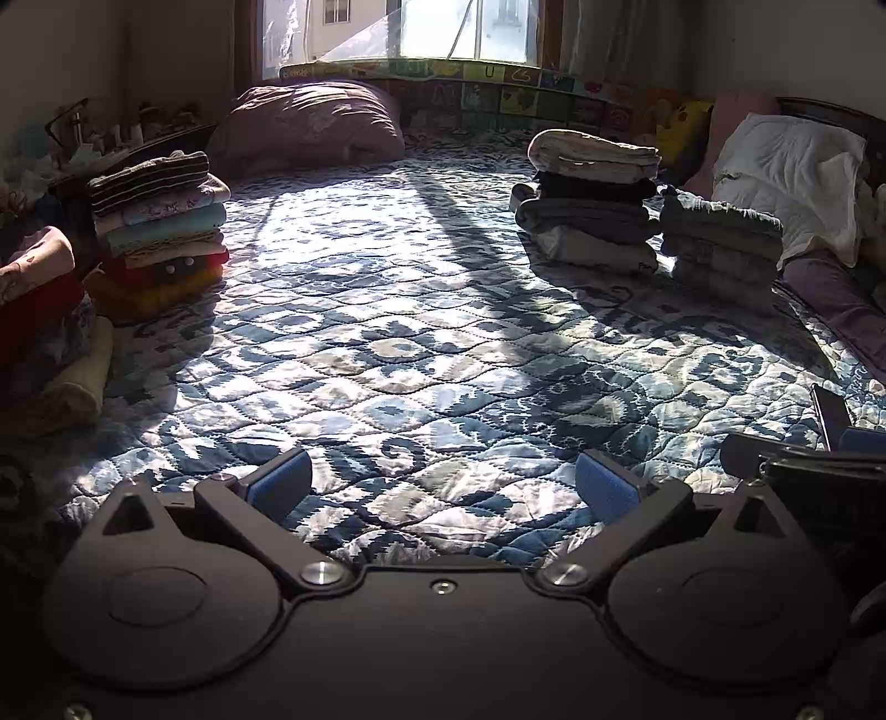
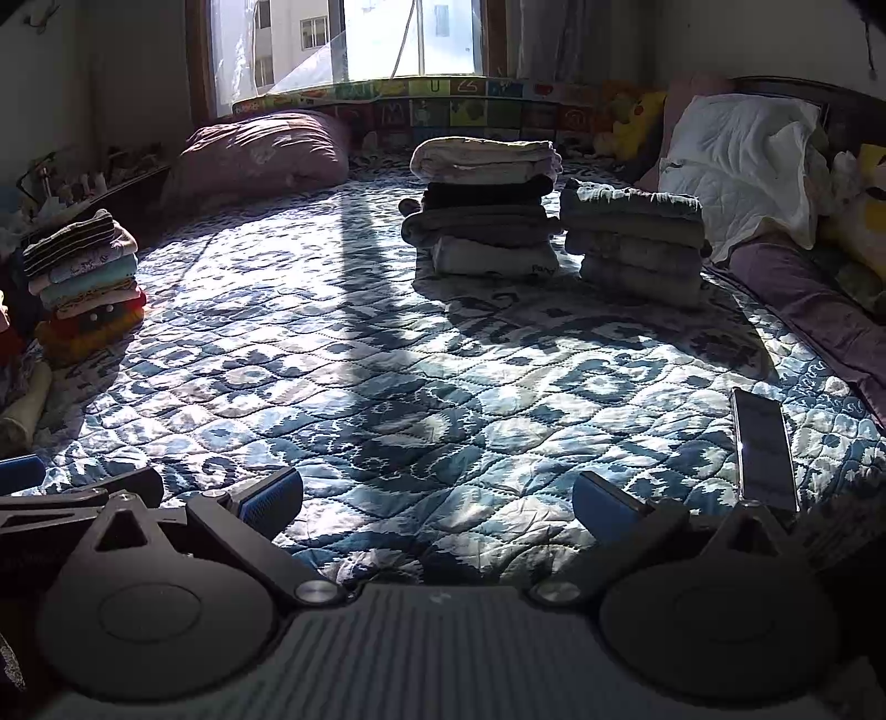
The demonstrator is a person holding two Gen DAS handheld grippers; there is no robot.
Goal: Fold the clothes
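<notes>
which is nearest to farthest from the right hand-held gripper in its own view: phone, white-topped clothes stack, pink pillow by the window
From the right hand-held gripper:
1. Phone, on the quilt just off its right side.
2. White-topped clothes stack, mid-bed, ahead.
3. Pink pillow, far left, under the window.

My left gripper (image 1: 443, 487) sits low in the frame with its blue-padded fingers (image 1: 279, 483) spread wide over the quilted blue-and-white bedspread (image 1: 421, 354), gripping nothing. At the left edge I see a colourful stack of folded clothes (image 1: 158, 232), a second pile (image 1: 39, 327) nearer. Upper right holds two grey folded stacks (image 1: 595, 202) (image 1: 720, 249) side by side. A pink pillow (image 1: 310, 124) lies below the window (image 1: 398, 30), and the right gripper (image 1: 819, 459) pokes in at lower right.
</notes>
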